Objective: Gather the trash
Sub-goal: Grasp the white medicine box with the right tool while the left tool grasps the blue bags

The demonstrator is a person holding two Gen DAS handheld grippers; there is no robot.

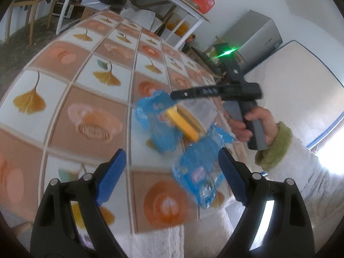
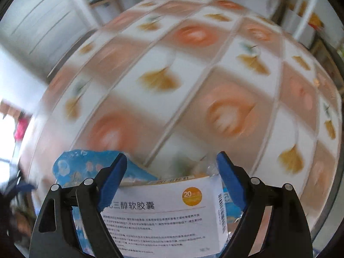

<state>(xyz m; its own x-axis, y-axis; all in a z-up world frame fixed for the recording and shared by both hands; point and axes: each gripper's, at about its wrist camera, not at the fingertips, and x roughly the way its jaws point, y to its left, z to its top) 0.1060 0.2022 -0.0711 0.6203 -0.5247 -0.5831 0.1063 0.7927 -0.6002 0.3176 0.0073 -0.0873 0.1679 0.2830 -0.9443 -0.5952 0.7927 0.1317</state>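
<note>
In the left wrist view a blue plastic wrapper (image 1: pixel 158 119) and a second blue wrapper (image 1: pixel 200 176) lie on the table, with a yellow-edged medicine box (image 1: pixel 189 124) between them. My left gripper (image 1: pixel 172 176) is open above the near table edge, the second wrapper just inside its right finger. My right gripper (image 1: pixel 178 95) hovers over the box, seen side-on. In the right wrist view the right gripper (image 2: pixel 172 176) is open, jaws wide, over the white box (image 2: pixel 163 217) with printed text; a blue wrapper (image 2: pixel 81 167) lies beside its left finger.
The table carries a glossy cloth (image 1: pixel 86 86) with orange and ginkgo-leaf squares. Beyond the far edge stand a white shelf frame (image 1: pixel 172 6), a wooden stool (image 1: pixel 32 2) and a grey cabinet (image 1: pixel 255 34). A white mattress (image 1: pixel 301 81) is at right.
</note>
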